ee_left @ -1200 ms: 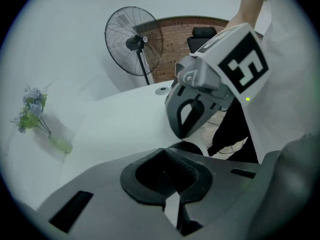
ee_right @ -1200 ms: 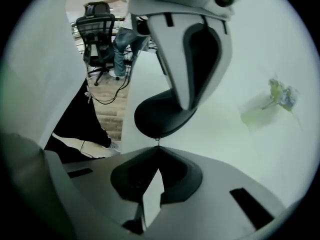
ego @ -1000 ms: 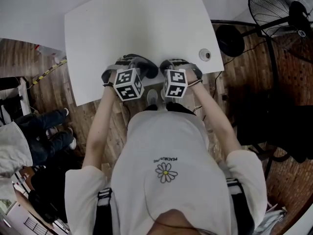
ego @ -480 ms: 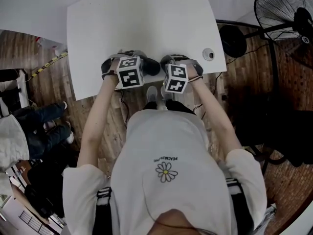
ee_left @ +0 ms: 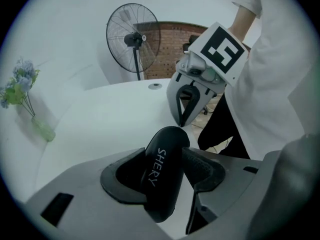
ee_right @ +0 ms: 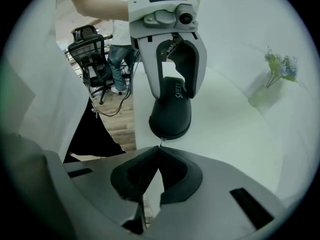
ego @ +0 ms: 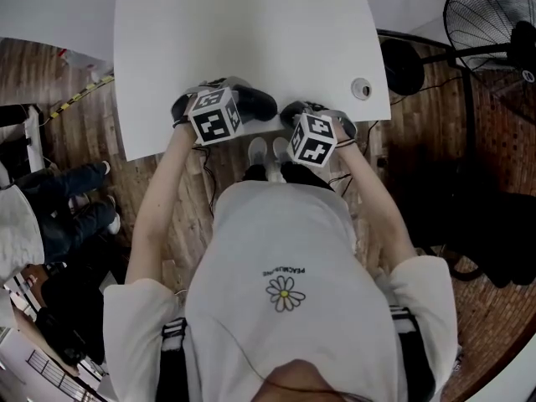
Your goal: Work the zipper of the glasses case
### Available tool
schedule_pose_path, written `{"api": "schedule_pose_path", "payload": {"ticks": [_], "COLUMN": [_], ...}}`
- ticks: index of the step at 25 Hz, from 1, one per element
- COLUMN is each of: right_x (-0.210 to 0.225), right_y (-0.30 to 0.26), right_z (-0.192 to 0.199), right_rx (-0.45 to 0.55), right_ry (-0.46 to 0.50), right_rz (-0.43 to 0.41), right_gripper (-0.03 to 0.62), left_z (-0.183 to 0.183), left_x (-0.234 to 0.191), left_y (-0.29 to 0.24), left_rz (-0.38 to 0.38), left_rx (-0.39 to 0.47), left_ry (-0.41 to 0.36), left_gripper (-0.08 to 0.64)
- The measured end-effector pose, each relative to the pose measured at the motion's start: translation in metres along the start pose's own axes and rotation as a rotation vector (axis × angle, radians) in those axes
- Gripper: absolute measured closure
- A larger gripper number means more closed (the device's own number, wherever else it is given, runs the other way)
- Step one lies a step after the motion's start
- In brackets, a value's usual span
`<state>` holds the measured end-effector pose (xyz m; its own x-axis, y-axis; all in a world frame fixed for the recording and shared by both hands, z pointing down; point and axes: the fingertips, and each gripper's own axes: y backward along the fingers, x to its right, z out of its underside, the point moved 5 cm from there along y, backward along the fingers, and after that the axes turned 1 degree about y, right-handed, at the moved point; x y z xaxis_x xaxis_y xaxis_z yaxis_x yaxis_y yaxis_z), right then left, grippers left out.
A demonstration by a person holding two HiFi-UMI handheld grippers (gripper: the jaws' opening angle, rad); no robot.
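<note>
Your left gripper point(ee_left: 170, 153) has just been opening its jaws. The black glasses case point(ee_left: 161, 176) stands between them at the near edge of the white table point(ee_left: 100, 119), and no pad seems to press on it, so treat it as straddled, not clamped. In the right gripper view the case's long axis runs from centre frame up into those jaws, its rounded end facing your right gripper point(ee_right: 159, 149). That gripper is closed tip to tip right at that end, on a thin glint that may be the zipper pull point(ee_right: 159, 145). By my reading, the right is the nearer hand for the zipper.
</note>
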<state>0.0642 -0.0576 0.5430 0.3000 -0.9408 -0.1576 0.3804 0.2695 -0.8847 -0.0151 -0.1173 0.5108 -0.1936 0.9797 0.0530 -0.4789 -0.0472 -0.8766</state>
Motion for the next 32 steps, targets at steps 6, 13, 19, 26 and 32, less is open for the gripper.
{"api": "schedule_pose_path", "payload": {"ticks": [6,13,19,26,32], "right_x": [-0.022,-0.024,-0.02,-0.007,0.061], "right_y": [-0.011,-0.017,-0.018,-0.003,0.036], "right_z": [-0.021,-0.027,-0.026,-0.007,-0.002], "right_rx": [0.057,0.112,0.11,0.101,0.158], "right_ry": [-0.144,-0.333,-0.356,-0.353,-0.343], "right_rz": [-0.007,0.011,-0.002,-0.025,0.193], "right_gripper": [0.584,0.583,0.583,0.456,0.456], "left_z": [0.001,0.001,0.004,0.005,-0.02], "left_x": [-0.002,-0.004,-0.004,-0.004,-0.029], "left_y": [0.001,0.001,0.003,0.007,0.04], "left_rz": [0.001,0.001,-0.015,-0.053,-0.244], "left_rx": [0.008,0.024,0.037,0.038,0.139], "left_ry": [0.01,0.015,0.028,0.052,0.064], "left_gripper": [0.325,0.325,0.325,0.321,0.321]}}
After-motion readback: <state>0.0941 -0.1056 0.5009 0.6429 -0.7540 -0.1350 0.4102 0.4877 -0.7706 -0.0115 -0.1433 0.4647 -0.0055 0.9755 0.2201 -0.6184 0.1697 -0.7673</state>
